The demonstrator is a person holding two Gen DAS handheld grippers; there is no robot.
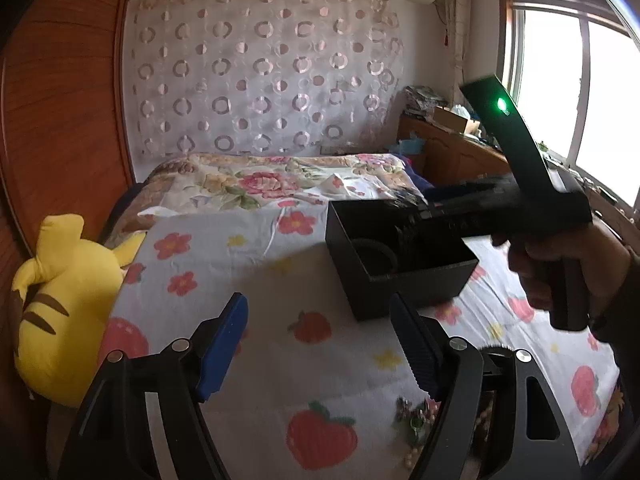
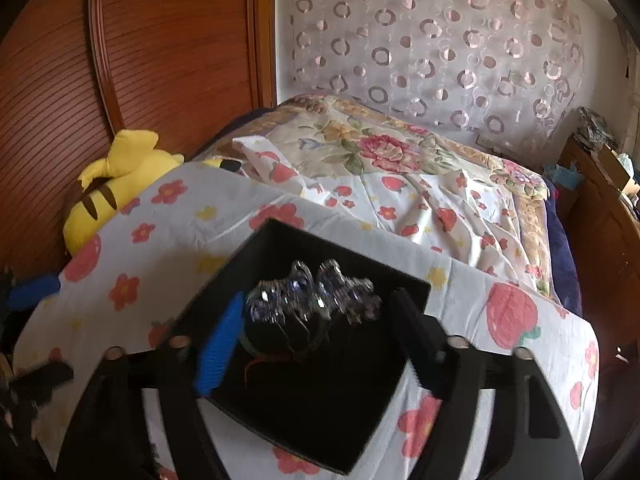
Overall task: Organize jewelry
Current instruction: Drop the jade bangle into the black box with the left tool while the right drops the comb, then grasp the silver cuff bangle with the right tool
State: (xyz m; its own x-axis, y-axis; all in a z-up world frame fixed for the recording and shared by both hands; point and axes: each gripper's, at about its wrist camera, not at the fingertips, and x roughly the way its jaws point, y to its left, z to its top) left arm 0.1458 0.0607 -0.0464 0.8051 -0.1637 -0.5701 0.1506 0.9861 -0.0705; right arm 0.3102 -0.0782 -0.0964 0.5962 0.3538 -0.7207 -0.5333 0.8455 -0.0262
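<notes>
Bed (image 1: 260, 184) fills most of the room, under a floral quilt; nearer, a sheet printed with strawberries and flowers (image 1: 248, 264) is spread over a raised flat surface. Wooden panelling (image 2: 168, 40) stands to one side, a circle-patterned curtain (image 1: 260, 72) hangs behind the bed, and a bright window (image 1: 560, 80) is off to the other side.

Yellow plush toy (image 1: 68, 300) slumps at the sheet's edge against the panelling.

Black open box (image 1: 396, 256) sits on the sheet. From the right wrist view, a sparkling crystal hair clip (image 2: 312, 300) hangs over the box's dark interior, blurred.

Right gripper (image 2: 316, 336): jaws spread wide above the box, the clip between them; pads do not appear to press on it. A person's hand (image 1: 560, 264) grips its handle, green light glowing on the stem.

Left gripper (image 1: 320, 344): jaws wide apart, nothing between them, held low over the sheet just in front of the box.

Small heap of beaded jewelry (image 1: 416, 416) lies on the sheet close under the left gripper's right-hand finger, partly hidden by it.
</notes>
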